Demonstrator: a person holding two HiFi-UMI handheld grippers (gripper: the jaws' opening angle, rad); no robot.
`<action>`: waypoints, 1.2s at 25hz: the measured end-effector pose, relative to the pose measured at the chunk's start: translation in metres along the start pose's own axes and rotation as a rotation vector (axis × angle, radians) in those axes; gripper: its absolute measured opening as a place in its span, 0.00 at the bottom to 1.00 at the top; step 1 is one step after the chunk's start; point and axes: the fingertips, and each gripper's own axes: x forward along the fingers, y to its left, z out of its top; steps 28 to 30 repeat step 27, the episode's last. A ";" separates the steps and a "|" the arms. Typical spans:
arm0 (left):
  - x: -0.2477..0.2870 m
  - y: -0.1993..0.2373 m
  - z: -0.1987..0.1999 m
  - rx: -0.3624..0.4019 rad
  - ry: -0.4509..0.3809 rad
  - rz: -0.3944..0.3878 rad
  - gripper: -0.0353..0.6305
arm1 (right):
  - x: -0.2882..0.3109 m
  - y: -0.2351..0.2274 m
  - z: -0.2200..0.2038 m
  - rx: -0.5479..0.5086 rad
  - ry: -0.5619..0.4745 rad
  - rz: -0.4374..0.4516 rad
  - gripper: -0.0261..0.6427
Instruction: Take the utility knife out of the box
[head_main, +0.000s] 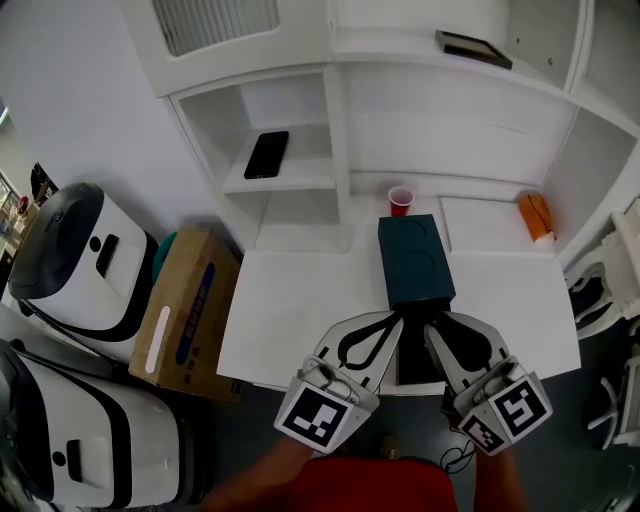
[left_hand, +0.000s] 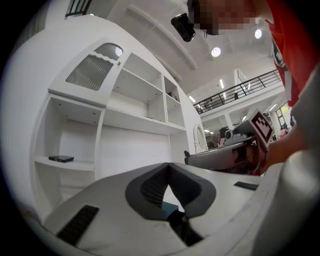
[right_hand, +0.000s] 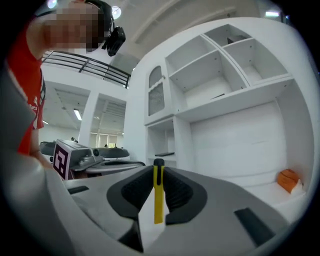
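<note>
Right gripper (right_hand: 158, 167): jaws closed on the utility knife (right_hand: 158, 197). The pads press its two flat sides.
Utility knife: yellow body with a dark end cap at the jaw tips. It stands edge-on in the right gripper view and runs back between the pads. It is outside the box and cannot be made out in the head view.
Left gripper (left_hand: 168, 166): jaw tips brought together with nothing clamped between them. A sliver of the box (left_hand: 170, 207) shows through the gap behind the tips.
Gripper positions: in the head view the left gripper (head_main: 392, 320) and right gripper (head_main: 432, 325) sit side by side at the near table edge. Both sets of tips point at the near end of the box.
Box (head_main: 415, 258): dark teal and oblong, lying lengthwise on the table (head_main: 300, 310). A dark area lies between the grippers at its near end; cannot tell what it is.
Red cup (head_main: 400, 200): upright, just beyond the far end of the box.
Orange item (head_main: 536, 218): on the right-hand ledge of the shelf unit (head_main: 330, 110), well apart from the box. It also shows in the right gripper view (right_hand: 288, 180).
Phone (head_main: 266, 154): dark, lying flat on a left shelf. It also shows in the left gripper view (left_hand: 61, 158).
Dark frame (head_main: 473, 47): lying flat on an upper shelf.
Cardboard box (head_main: 185, 310): on the floor left of the table.
White machines (head_main: 75, 265): further left, beside the cardboard box.
</note>
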 end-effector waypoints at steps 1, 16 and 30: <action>-0.001 -0.003 0.002 0.002 0.001 0.003 0.08 | -0.004 0.001 0.002 -0.002 -0.016 0.002 0.14; -0.010 -0.034 0.011 0.022 0.010 0.032 0.08 | -0.034 0.007 0.019 0.001 -0.086 0.038 0.14; -0.013 -0.041 0.015 0.033 -0.001 0.025 0.08 | -0.041 0.012 0.027 -0.005 -0.098 0.040 0.14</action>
